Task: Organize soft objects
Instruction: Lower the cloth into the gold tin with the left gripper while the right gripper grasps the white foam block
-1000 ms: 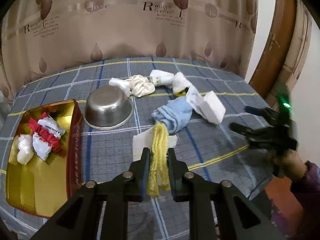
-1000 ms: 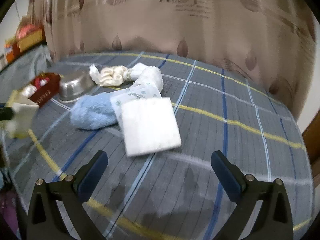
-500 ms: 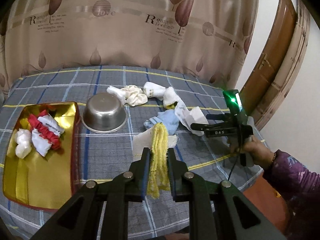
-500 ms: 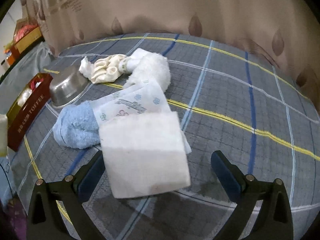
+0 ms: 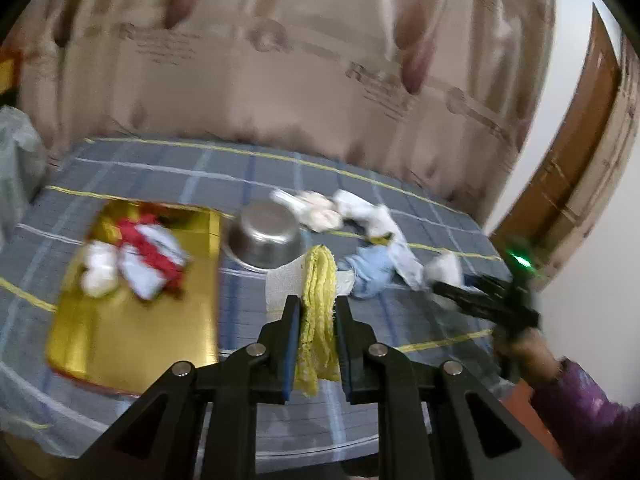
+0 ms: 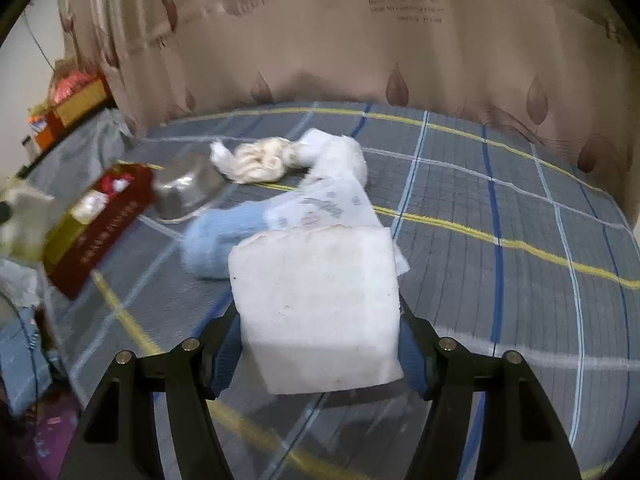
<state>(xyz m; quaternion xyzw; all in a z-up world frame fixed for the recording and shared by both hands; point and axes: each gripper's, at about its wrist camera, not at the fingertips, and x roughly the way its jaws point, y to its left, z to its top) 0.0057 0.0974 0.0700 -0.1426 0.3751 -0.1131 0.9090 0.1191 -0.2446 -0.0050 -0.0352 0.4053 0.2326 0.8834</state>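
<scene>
My left gripper point(image 5: 317, 312) is shut on a yellow cloth point(image 5: 318, 312) and holds it above the table, right of the gold tin point(image 5: 132, 312). The tin holds white and red soft items point(image 5: 136, 256). My right gripper point(image 6: 320, 320) has closed against both sides of a white foam block point(image 6: 318, 312) lying on the table. Behind the block lie a printed tissue pack point(image 6: 324, 208), a blue cloth point(image 6: 218, 240), a fluffy white item point(image 6: 340, 156) and a cream bundle point(image 6: 260, 160). The right gripper also shows in the left wrist view point(image 5: 452, 286).
A steel bowl point(image 5: 264, 240) stands between the tin and the pile; it also shows in the right wrist view point(image 6: 186, 192). A plaid cloth covers the table point(image 6: 500, 208). A curtain hangs behind. A wooden door frame point(image 5: 568, 168) is at the right.
My right gripper moved in and its jaws closed around the white foam block. My left gripper, still holding the yellow cloth, swung so the gold tin sits nearer the view's centre.
</scene>
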